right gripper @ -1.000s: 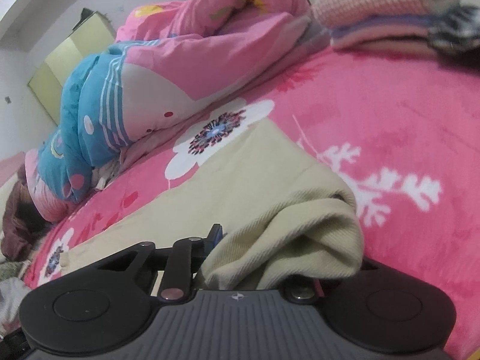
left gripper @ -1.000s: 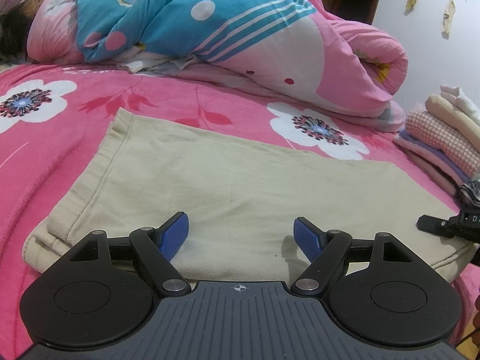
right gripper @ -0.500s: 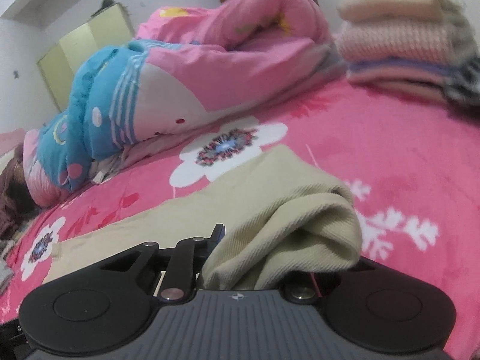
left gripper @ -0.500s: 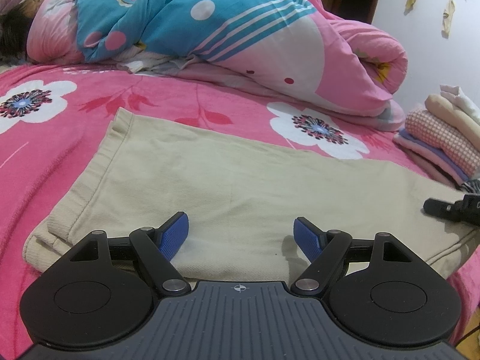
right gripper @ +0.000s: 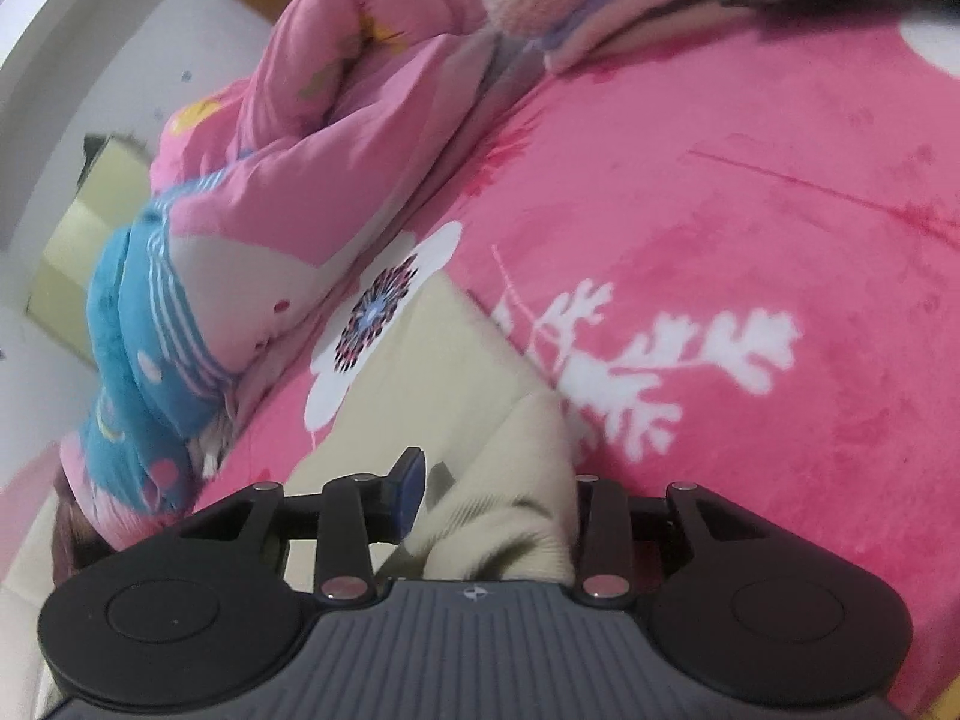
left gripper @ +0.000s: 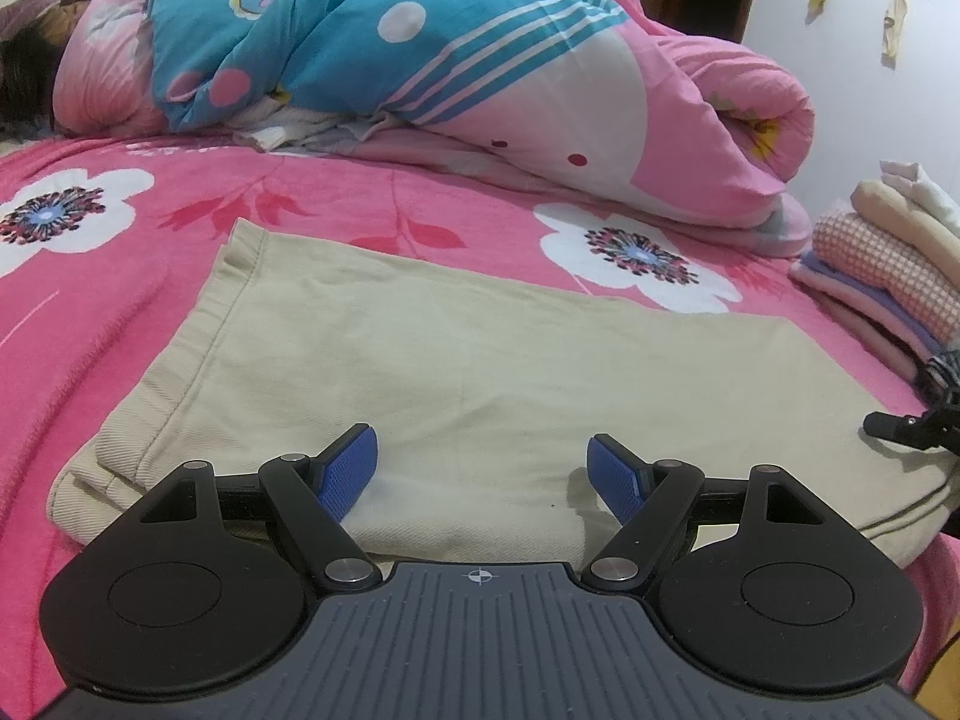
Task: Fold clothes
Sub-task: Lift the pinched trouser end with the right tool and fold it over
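A beige garment (left gripper: pixel 480 372) lies flat on the pink flowered bedspread (left gripper: pixel 108 312), folded into a long strip. My left gripper (left gripper: pixel 482 468) hovers open just above its near edge, blue pads (left gripper: pixel 351 471) wide apart with nothing between them. At the strip's right end, my right gripper (right gripper: pixel 498 498) is shut on a bunched corner of the beige garment (right gripper: pixel 504 510). That cloth hides its right finger, and only its left blue pad (right gripper: pixel 410 489) shows. From the left wrist view, the right gripper (left gripper: pixel 906 426) is a black tip at the garment's right edge.
A rolled pink and blue quilt (left gripper: pixel 456 66) lies along the back of the bed. A stack of folded clothes (left gripper: pixel 888 276) sits at the right, near the bed edge. A person's dark hair (left gripper: pixel 18 78) shows at the far left.
The right gripper has rolled and swung towards the clothes stack, still holding the bunched corner. In the left wrist view it has slid slightly up and right. The left gripper has not moved.
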The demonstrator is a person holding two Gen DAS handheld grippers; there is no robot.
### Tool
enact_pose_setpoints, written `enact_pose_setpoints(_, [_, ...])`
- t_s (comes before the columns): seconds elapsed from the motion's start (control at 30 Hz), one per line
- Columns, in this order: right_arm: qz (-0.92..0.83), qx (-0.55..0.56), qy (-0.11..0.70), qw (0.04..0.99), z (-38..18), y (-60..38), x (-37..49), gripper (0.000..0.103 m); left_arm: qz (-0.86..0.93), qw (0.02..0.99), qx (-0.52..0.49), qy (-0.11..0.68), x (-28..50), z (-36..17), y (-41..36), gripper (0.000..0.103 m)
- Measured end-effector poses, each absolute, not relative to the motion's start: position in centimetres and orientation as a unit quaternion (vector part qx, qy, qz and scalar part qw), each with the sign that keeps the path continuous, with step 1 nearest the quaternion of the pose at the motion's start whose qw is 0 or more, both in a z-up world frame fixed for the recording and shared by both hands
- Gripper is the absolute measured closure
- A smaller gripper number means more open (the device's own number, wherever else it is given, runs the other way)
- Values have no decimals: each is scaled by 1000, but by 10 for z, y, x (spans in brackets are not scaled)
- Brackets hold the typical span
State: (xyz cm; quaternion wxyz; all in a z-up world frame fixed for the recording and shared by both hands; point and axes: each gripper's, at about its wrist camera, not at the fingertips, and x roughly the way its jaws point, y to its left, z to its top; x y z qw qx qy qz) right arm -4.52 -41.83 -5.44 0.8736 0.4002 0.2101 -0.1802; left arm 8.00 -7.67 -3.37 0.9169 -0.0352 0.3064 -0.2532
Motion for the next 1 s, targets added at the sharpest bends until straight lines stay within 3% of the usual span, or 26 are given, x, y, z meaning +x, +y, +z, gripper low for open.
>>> enact_pose_setpoints(0.1, [-186,402,203,874,-56,-421,-45,65,-254,917,-35,306,80,-34,-76,25])
enact_pose_setpoints(0.27, [-194,401,191,875,-58,-425,-44,77,-255,916,-35,306,80,-34,-75,25])
enact_pose_setpoints(0.47, [-196,348,179,899,-40,-412,-40,85,-255,916,-36,307,80,-33,-75,25])
enact_pose_setpoints(1.0, [-142,211,136,957,25,-354,-21,89,-255,916,-37,308,80,-34,-76,25])
